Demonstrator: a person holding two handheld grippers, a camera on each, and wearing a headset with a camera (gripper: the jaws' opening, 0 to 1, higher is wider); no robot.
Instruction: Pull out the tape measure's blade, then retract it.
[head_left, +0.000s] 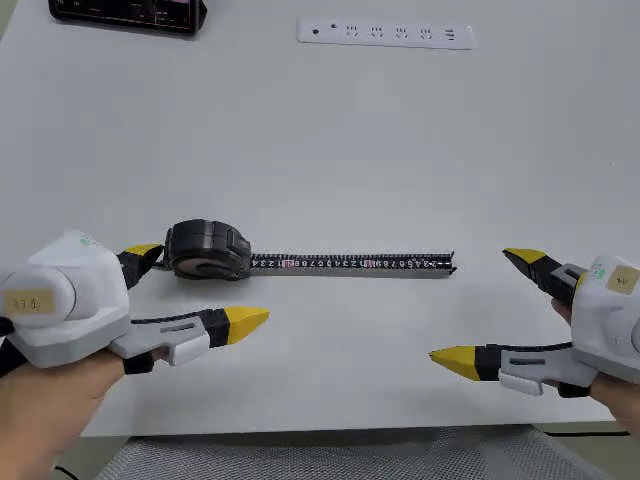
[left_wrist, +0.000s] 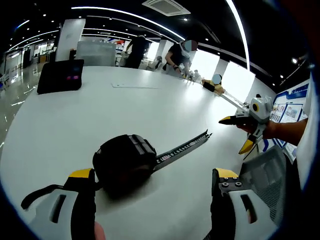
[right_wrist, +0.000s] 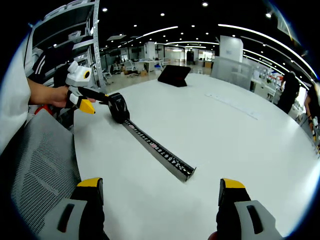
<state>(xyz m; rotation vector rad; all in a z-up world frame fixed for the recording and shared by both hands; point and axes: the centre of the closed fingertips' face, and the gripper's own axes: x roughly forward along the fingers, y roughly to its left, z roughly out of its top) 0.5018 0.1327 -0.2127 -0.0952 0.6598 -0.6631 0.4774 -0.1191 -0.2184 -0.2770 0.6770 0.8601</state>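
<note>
At 8 o'clock in the head view the left claw (head_left: 207, 281), white and black with yellow tips, stands wide apart around the black, rounded tape measure case (head_left: 207, 250). The case lies unclamped on the white tabletop (head_left: 330, 150), near that claw's far jaw. At 4 o'clock the matching right claw (head_left: 471, 304) is also spread and holds nothing; it sits just past the hooked end of the dark numbered blade (head_left: 350, 263), which lies drawn out flat from the case toward 3 o'clock. Farther off, a white power strip (head_left: 385, 32) lies at 12 o'clock and a black flat device (head_left: 125, 12) at 11 o'clock.

tape measure (head_left: 206, 250) | black case, on white table | blade (head_left: 350, 263) extended, flat
</note>
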